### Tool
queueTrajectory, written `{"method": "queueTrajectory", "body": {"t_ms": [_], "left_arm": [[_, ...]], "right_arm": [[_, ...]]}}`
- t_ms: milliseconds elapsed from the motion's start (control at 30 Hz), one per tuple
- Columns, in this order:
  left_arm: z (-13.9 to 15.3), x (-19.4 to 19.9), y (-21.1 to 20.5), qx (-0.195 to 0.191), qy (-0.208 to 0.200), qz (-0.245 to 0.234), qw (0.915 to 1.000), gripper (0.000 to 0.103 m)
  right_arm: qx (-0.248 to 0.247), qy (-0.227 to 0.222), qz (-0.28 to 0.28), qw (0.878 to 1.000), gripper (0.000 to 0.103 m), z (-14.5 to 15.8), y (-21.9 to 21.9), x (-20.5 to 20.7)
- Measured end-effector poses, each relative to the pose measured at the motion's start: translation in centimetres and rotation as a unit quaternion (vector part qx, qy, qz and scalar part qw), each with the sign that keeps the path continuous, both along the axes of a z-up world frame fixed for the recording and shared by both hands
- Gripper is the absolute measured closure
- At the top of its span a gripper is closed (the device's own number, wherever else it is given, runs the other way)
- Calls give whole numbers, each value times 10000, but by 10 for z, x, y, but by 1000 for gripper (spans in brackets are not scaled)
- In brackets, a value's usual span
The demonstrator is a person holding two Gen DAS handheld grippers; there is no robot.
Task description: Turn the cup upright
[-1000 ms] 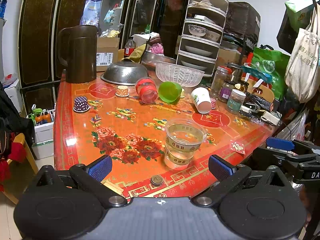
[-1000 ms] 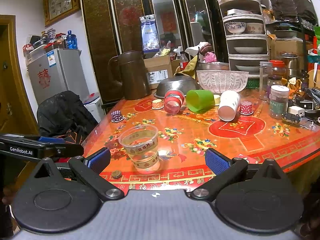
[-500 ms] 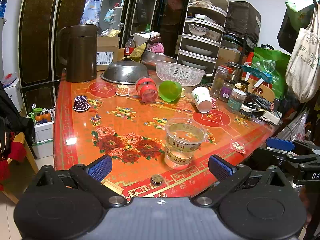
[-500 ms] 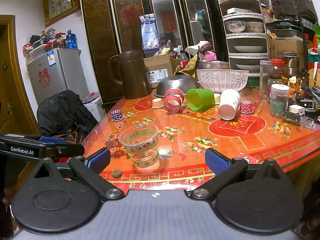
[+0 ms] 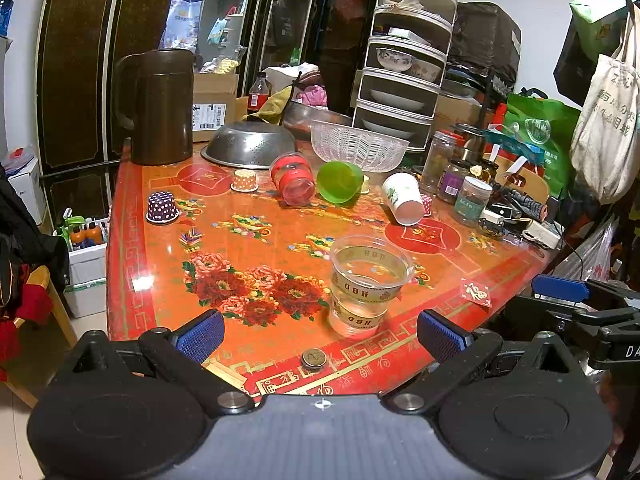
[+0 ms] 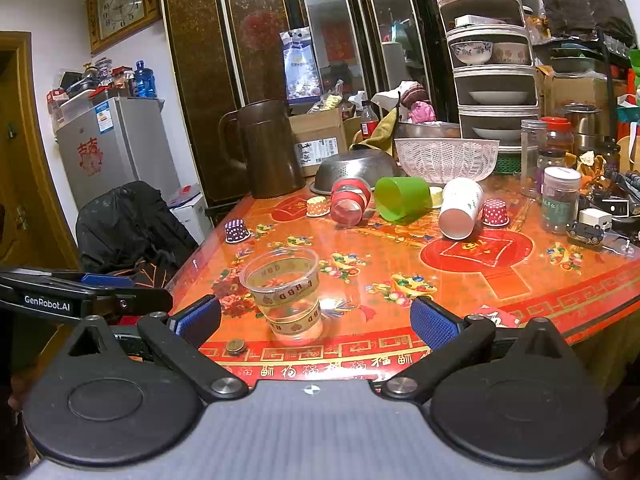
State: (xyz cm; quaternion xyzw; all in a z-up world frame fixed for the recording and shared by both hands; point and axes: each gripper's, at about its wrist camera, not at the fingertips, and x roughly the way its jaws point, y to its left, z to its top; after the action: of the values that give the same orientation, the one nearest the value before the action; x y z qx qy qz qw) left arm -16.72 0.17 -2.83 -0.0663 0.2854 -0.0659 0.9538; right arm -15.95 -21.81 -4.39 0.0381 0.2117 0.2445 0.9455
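A clear plastic cup [image 5: 366, 284] with gold bands stands upright near the table's front edge; it also shows in the right wrist view [image 6: 286, 294]. A red cup [image 5: 294, 178], a green cup [image 5: 339, 182] and a white paper cup [image 5: 402, 198] lie on their sides farther back; the right wrist view shows the red cup [image 6: 350, 202], the green cup [image 6: 402, 198] and the white cup [image 6: 460, 208]. My left gripper [image 5: 320, 332] is open and empty, short of the clear cup. My right gripper [image 6: 316, 322] is open and empty, just in front of it.
The orange flowered table [image 5: 248, 248] holds a brown jug [image 5: 160, 108], a steel colander [image 5: 250, 144], a white basket [image 5: 358, 146], small cupcake cups [image 5: 162, 208], jars [image 5: 472, 198] and a coin [image 5: 314, 358]. A dish rack [image 5: 404, 64] stands behind.
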Motion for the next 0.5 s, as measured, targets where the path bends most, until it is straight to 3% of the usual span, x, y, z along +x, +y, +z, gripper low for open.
{"method": "queueTrajectory", "body": {"t_ms": [500], "left_arm": [[1,1,0,-1,10,-7,10000,0]], "right_arm": [[11,14,25,10000,1,0,1,-1]]}}
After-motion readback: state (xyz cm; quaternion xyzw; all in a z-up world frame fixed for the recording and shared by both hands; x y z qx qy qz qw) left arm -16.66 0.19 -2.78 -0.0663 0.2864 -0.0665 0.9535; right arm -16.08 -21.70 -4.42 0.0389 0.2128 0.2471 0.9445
